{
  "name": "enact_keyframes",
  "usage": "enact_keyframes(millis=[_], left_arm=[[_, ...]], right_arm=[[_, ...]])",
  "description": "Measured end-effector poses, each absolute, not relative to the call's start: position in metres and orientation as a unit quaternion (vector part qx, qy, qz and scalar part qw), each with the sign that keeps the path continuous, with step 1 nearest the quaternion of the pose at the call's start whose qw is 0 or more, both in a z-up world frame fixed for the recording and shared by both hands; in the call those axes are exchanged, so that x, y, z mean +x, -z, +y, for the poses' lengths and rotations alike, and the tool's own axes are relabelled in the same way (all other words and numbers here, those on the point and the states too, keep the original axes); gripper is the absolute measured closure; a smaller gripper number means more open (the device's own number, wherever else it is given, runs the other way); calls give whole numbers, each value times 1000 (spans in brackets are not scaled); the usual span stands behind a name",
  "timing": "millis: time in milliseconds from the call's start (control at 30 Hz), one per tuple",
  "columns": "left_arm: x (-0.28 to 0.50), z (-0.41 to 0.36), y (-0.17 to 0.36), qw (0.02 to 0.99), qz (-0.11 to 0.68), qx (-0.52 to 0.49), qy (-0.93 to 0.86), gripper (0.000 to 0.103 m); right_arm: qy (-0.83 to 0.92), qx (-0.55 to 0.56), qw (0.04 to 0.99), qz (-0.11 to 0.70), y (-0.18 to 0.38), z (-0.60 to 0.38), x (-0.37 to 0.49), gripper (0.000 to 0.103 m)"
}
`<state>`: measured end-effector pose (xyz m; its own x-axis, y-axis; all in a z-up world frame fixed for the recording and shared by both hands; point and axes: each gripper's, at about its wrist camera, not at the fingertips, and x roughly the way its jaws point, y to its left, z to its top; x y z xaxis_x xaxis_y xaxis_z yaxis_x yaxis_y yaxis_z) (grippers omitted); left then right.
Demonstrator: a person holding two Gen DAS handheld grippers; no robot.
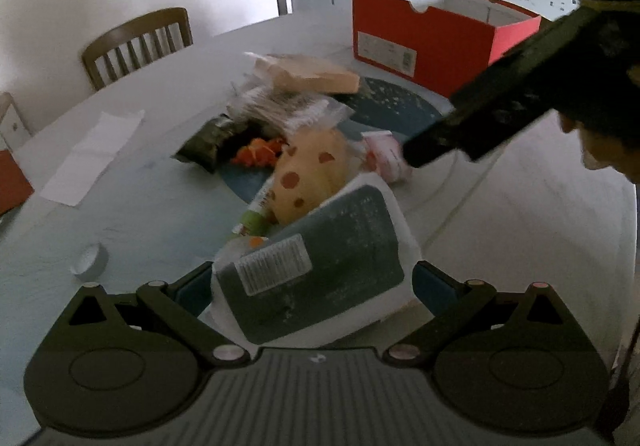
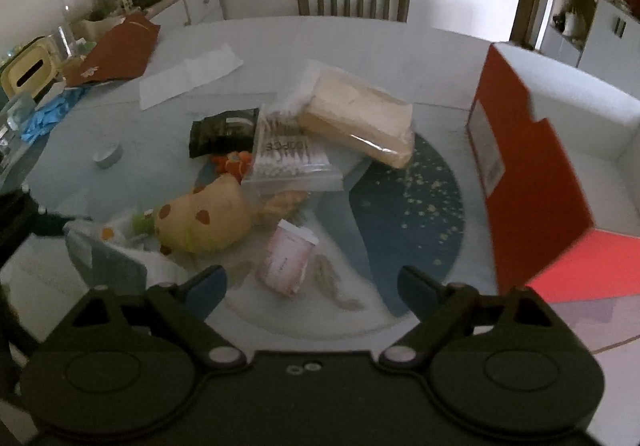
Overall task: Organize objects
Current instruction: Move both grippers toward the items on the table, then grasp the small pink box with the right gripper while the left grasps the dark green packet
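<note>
Two grippers hang over one heap of clutter on the round table (image 2: 400, 46). The left gripper (image 1: 314, 286) has a grey-and-white packet (image 1: 316, 266) between its fingers, though whether the pads are actually pressing on it cannot be told from here. The right gripper (image 2: 310, 286) stands wide with nothing held — the small pink box (image 2: 286, 260) lies on the table in the gap between its fingers. That box looks like the next pick. To take it cleanly, come down until the pads sit either side of its long faces, clear of the spotted soft toy (image 2: 204, 218) just beside it, then close squarely. The orange shoebox (image 2: 532, 174) stands open to the right — probably the place for these things.
</note>
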<state>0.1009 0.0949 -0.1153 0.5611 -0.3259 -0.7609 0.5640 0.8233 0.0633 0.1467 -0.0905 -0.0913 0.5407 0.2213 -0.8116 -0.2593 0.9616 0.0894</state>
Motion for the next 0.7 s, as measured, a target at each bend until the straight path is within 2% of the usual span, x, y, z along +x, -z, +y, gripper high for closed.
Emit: enact_keyframes(millis=[200,300,400,467,500,567,700], left_arm=[[100,93,123,868,396,147,261,1],[99,93,124,869,395,141,262,5],[100,93,126,867,400,138,264,16],[101,93,128,865,402,138,266,30],[101,93,128,865,403,135,267,30],[101,95,127,865,403,126,272,37],[101,95,127,864,407,115,272,44]], right_arm=[[-132,-30,868,477,110,-72,164,19],[-130,-35,862,488,117,-66,169,23],[-124,-36,857,499,123,-65,172,28],[-120,-37,857,499,125,-64,172,30],[-119,-38,858,499,125,-64,172,31],[-119,-40,859,497,124,-63,172,41],[-116,-43,861,494,122,-62,170,56]])
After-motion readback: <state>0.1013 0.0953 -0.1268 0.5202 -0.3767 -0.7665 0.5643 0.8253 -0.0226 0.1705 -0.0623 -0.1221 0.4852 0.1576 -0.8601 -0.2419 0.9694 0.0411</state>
